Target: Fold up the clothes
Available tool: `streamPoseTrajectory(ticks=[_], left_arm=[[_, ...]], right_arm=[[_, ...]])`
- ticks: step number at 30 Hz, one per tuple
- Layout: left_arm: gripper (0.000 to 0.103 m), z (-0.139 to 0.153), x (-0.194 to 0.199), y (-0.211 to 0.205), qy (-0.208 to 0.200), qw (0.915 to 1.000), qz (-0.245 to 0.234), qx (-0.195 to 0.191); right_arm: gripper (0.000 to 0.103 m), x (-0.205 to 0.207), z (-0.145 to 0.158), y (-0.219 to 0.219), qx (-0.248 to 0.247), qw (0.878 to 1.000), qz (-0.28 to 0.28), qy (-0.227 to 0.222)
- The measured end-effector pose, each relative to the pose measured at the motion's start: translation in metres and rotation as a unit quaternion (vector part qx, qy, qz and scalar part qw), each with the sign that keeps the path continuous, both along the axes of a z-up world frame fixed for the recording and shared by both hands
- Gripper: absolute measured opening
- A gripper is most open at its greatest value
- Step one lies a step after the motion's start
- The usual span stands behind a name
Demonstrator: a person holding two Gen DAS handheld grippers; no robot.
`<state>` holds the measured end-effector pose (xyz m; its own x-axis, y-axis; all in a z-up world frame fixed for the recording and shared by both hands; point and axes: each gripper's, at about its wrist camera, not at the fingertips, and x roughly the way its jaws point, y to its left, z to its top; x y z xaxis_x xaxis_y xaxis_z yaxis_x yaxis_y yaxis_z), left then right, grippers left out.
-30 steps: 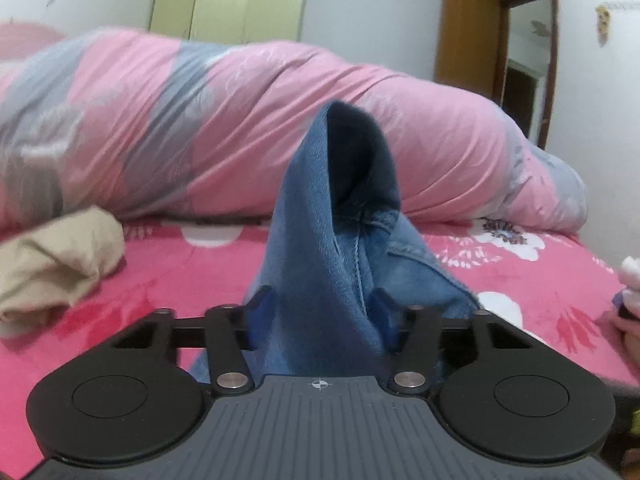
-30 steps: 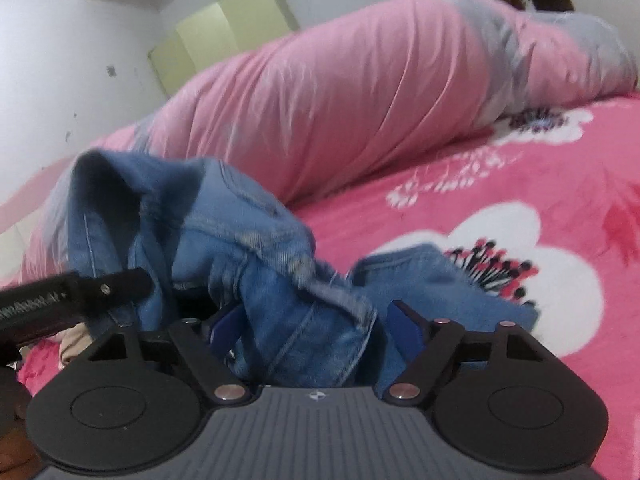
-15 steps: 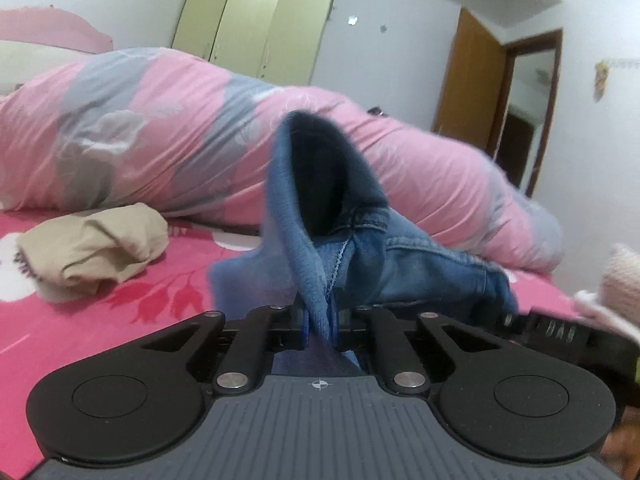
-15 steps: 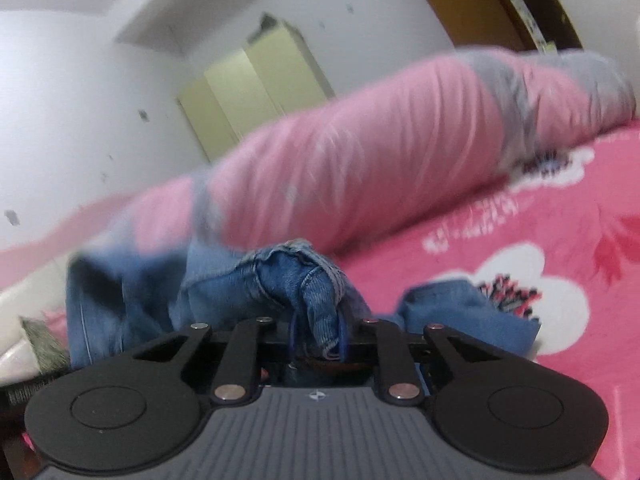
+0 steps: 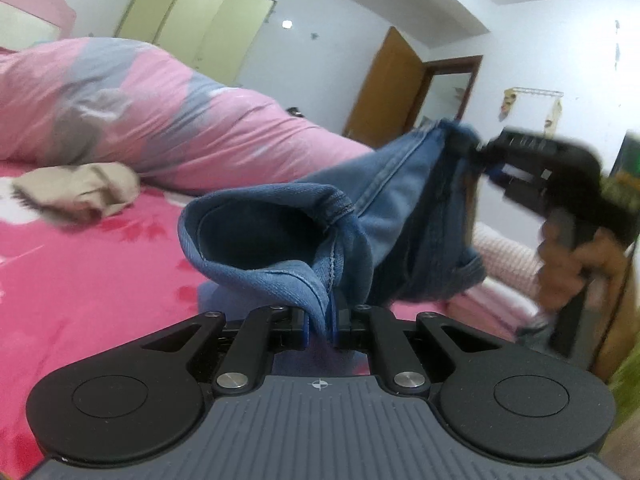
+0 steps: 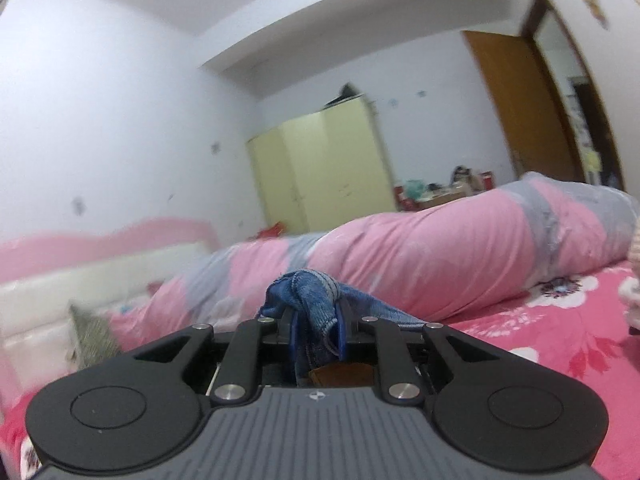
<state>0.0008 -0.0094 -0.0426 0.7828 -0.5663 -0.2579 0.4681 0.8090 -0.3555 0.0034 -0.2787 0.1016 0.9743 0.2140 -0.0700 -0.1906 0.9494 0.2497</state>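
Soft even indoor light; fisheye-bent edges, motion blur throughout both views.

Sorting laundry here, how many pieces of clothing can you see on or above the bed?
2: denim jeans held up between both tools, and a beige garment crumpled on the bed's left. More may be hidden.

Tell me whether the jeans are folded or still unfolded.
Unfolded: the jeans hang bunched in the air, one edge pinched in the left gripper, another in the right gripper.

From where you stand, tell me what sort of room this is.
A bedroom, most likely: a bed with a pink floral sheet, a rolled pink-and-grey duvet along it, and a pale yellow wardrobe against the wall.
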Motion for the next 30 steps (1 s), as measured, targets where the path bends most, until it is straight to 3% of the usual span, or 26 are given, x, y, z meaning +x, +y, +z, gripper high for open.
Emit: streamPoseTrajectory(ticks=[2,5,6,9,12,17,19,22,24,27,30], left_arm=[[0.011,-0.013,0.001,0.014,0.027,0.9995,0.002,0.013],[0.025,-0.028,-0.003,0.038,0.067,0.9972,0.008,0.032],[0.032,-0.031,-0.007,0.046,0.076,0.9963,0.010,0.038],[0.038,-0.036,-0.021,0.076,0.090,0.9946,0.026,0.043],[0.049,-0.034,-0.037,0.110,0.089,0.9932,0.071,0.025],[0.050,-0.023,-0.052,0.153,0.088,0.9877,0.127,-0.029],[0.052,-0.018,-0.054,0.162,0.078,0.9872,0.132,-0.044],[0.063,-0.010,-0.046,0.164,0.072,0.9884,0.115,-0.069],[0.065,-0.004,-0.037,0.157,0.069,0.9909,0.093,-0.068],[0.070,0.006,-0.027,0.136,0.051,0.9962,0.055,-0.044],[0.079,0.016,-0.017,0.104,0.025,0.9996,0.016,0.005]], right_arm=[[0.019,-0.001,-0.005,0.027,-0.030,0.999,0.024,0.012],[0.019,0.008,-0.021,0.073,-0.084,0.994,0.062,0.036],[0.019,0.011,-0.027,0.088,-0.099,0.991,0.077,0.045],[0.019,0.021,-0.051,0.132,-0.142,0.978,0.132,0.082],[0.019,0.025,-0.077,0.168,-0.166,0.961,0.189,0.112],[0.021,0.012,-0.120,0.218,-0.238,0.928,0.249,0.144],[0.025,-0.007,-0.130,0.230,-0.284,0.916,0.251,0.135],[0.050,-0.043,-0.127,0.230,-0.317,0.906,0.260,0.110],[0.063,-0.063,-0.120,0.218,-0.312,0.908,0.264,0.094],[0.064,-0.079,-0.110,0.192,-0.285,0.922,0.248,0.088],[0.064,-0.077,-0.102,0.153,-0.226,0.947,0.199,0.114]])
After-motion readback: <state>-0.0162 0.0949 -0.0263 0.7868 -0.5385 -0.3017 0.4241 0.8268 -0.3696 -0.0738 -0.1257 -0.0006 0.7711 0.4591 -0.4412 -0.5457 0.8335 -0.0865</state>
